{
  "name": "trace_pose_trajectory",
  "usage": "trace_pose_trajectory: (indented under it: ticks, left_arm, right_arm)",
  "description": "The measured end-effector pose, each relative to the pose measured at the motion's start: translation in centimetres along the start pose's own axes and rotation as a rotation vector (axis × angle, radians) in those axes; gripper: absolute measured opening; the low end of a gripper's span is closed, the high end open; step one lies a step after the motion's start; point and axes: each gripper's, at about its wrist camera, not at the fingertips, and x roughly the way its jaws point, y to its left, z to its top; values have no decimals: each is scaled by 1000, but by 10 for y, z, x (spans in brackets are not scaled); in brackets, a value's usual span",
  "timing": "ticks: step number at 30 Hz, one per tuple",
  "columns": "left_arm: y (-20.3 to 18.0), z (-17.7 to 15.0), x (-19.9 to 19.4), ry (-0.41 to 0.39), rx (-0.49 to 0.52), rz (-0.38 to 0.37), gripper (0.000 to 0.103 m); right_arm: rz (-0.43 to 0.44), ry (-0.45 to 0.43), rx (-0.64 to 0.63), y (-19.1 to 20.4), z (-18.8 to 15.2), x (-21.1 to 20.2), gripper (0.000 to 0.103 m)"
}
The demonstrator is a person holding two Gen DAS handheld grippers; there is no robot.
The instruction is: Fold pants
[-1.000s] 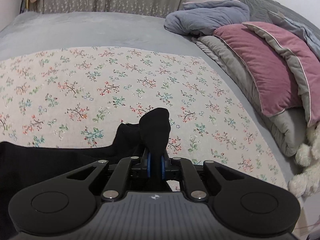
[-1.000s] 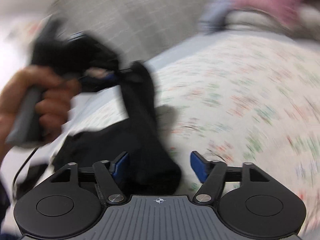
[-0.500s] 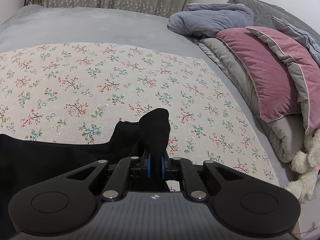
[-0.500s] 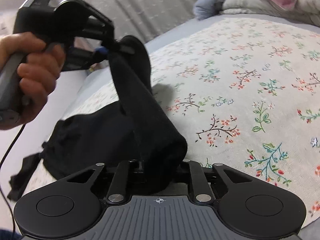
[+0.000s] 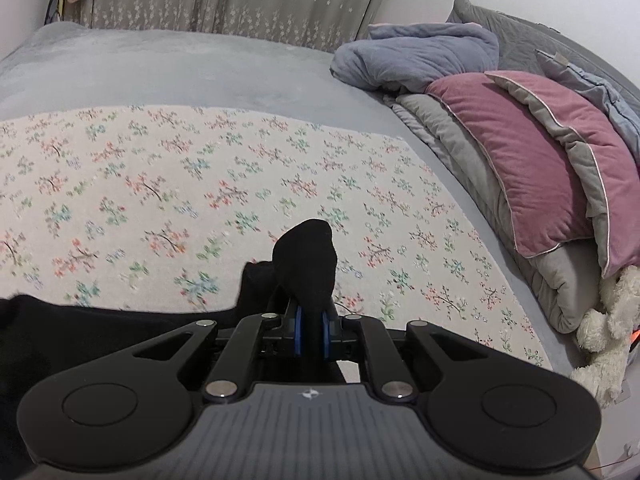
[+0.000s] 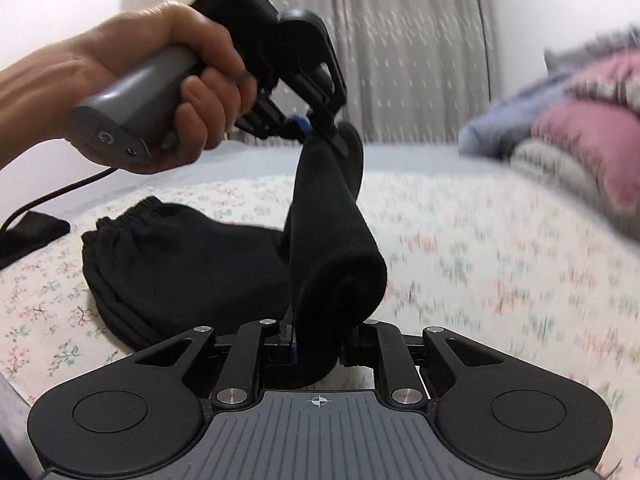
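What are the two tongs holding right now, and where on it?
Both grip the black pants: left tongs pinch one end of a raised fabric band, right tongs clamp its other, bunched end.

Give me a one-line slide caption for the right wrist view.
Both grippers, left gripper and right gripper, pinch the black pants lifted over the floral bedspread.

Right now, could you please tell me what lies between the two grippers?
In the right wrist view, a raised band of the black pants spans from left gripper to right gripper.
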Motion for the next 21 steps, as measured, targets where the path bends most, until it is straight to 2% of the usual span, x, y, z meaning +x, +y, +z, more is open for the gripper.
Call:
trace_pose_trajectory:
  ticks: [11, 18, 21]
  left_arm:
    - [55, 14, -42, -65, 33, 10, 5]
    - [113, 17, -53, -87, 61, 4, 5]
    - [141, 12, -48, -81, 81, 41, 5]
  right_arm:
    - [-21, -169, -239, 66, 28, -8, 15]
    - [13, -180, -409, 142, 29, 12, 16]
    - [47, -150, -441, 175, 25, 31, 16]
